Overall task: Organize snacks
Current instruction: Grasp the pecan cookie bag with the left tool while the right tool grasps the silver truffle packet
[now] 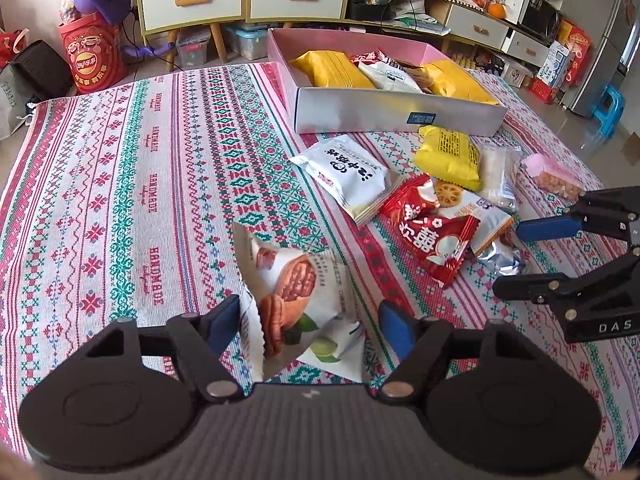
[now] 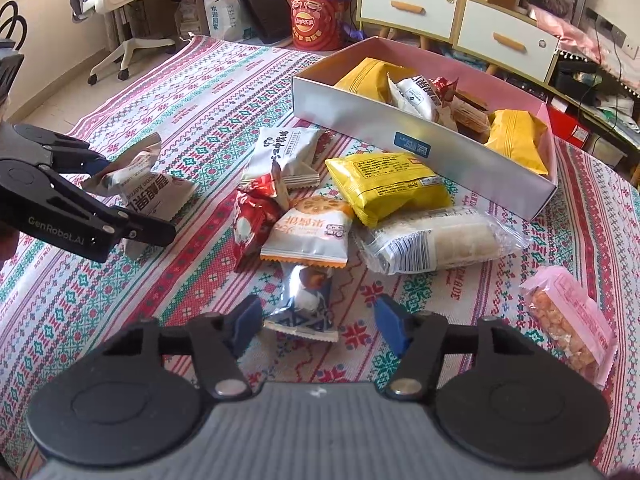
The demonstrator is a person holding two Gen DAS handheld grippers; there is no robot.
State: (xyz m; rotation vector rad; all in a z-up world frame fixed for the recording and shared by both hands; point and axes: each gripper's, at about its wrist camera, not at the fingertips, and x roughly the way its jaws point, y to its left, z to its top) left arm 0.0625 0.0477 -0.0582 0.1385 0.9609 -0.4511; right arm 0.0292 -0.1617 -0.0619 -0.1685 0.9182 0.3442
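Observation:
My left gripper is open, its jaws on either side of a white pecan snack pack lying on the patterned cloth; the pack and the gripper also show in the right wrist view. My right gripper is open around a small silver-blue packet. A pile of loose snacks lies ahead: red pack, lotus-chip pack, yellow pack, white panda pack, clear rice-cracker pack. The pink-lined box holds several packs.
A pink pack of puffed snacks lies at the right on the cloth. Beyond the cloth stand a red chips tub, drawer cabinets, an office chair and bags. A blue stool stands at far right.

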